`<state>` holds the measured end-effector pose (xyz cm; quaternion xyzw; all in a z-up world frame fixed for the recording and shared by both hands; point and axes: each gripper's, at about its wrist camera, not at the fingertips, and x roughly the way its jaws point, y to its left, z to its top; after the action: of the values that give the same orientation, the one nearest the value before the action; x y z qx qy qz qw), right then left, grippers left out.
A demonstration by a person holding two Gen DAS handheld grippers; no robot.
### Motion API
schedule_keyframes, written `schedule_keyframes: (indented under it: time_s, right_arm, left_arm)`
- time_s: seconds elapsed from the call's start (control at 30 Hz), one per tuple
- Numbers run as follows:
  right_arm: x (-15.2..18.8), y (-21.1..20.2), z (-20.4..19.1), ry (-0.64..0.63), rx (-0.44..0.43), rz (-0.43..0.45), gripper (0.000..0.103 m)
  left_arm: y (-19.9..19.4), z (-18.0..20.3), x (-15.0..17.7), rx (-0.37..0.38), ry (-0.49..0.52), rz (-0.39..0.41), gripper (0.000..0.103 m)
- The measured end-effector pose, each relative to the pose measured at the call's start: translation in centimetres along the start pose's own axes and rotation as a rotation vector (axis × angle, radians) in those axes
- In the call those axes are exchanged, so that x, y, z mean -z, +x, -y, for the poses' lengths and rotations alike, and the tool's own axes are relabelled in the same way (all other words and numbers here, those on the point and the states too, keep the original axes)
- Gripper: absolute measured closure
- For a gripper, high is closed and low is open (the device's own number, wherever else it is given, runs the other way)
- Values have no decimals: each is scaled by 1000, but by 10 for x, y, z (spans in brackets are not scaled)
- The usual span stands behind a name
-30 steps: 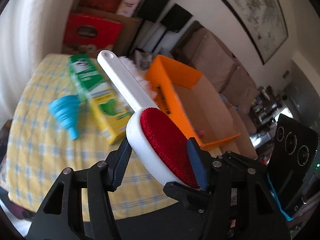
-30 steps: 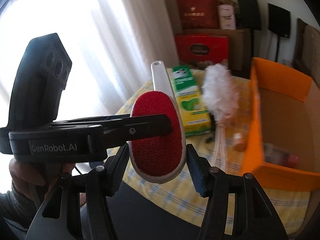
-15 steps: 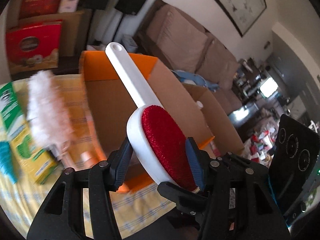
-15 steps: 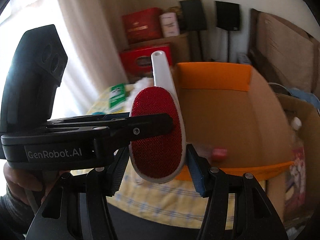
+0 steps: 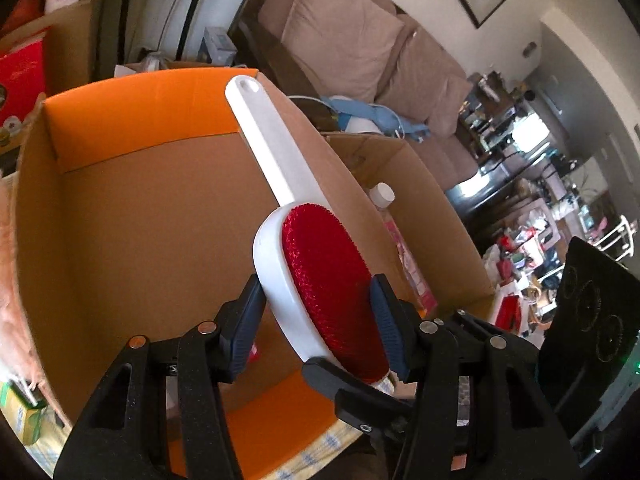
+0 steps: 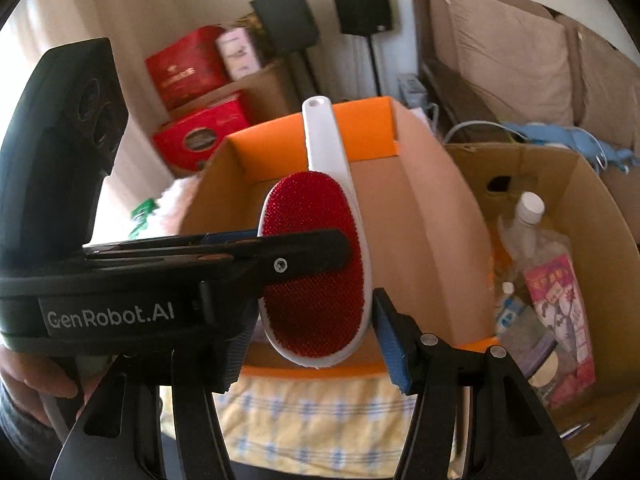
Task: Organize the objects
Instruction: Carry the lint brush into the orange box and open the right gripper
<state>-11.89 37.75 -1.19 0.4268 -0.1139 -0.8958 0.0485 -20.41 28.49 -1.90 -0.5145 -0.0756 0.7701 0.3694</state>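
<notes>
A lint brush (image 5: pixel 320 280) with a white handle and an oval red pad is held by both grippers at its head. My left gripper (image 5: pixel 316 320) is shut on it, one blue pad on the white back and the other on the red face. In the right wrist view my right gripper (image 6: pixel 312 340) is shut on the lint brush (image 6: pixel 316 320) across its width, and a left gripper finger (image 6: pixel 304 256) crosses the red pad. The brush hangs over the near part of an open cardboard box with orange flaps (image 5: pixel 120 128), handle pointing away over the box (image 6: pixel 360 128).
A second cardboard box (image 6: pixel 580 184) to the right holds a clear bottle (image 6: pixel 528 216) and packets. A white duster (image 6: pixel 176 208) and a green-yellow carton (image 5: pixel 20 412) lie left of the orange box on the yellow checked cloth (image 6: pixel 320 412). A sofa (image 6: pixel 512 52) stands behind.
Both grippers have carried the brush to the right, from over the cloth with the carton and duster to over the orange box. The brush keeps its place between the fingers.
</notes>
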Motion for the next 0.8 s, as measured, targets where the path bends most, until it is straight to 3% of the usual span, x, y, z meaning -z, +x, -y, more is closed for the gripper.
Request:
schedule_keyframes:
  time_s: [0.47, 0.53, 0.6, 0.8]
  right_arm:
    - [-3, 33, 28, 9, 131, -54, 44]
    - [-4, 35, 25, -9, 169, -54, 44]
    - [-4, 34, 25, -18, 189, -43, 43]
    - [-2, 22, 26, 0, 148, -29, 41]
  left_arm:
    - [42, -5, -14, -32, -11, -111, 52]
    - [42, -6, -13, -59, 0, -114, 45]
    - [37, -9, -13, -82, -7, -94, 28]
    - [5, -29, -9, -43, -71, -41, 24]
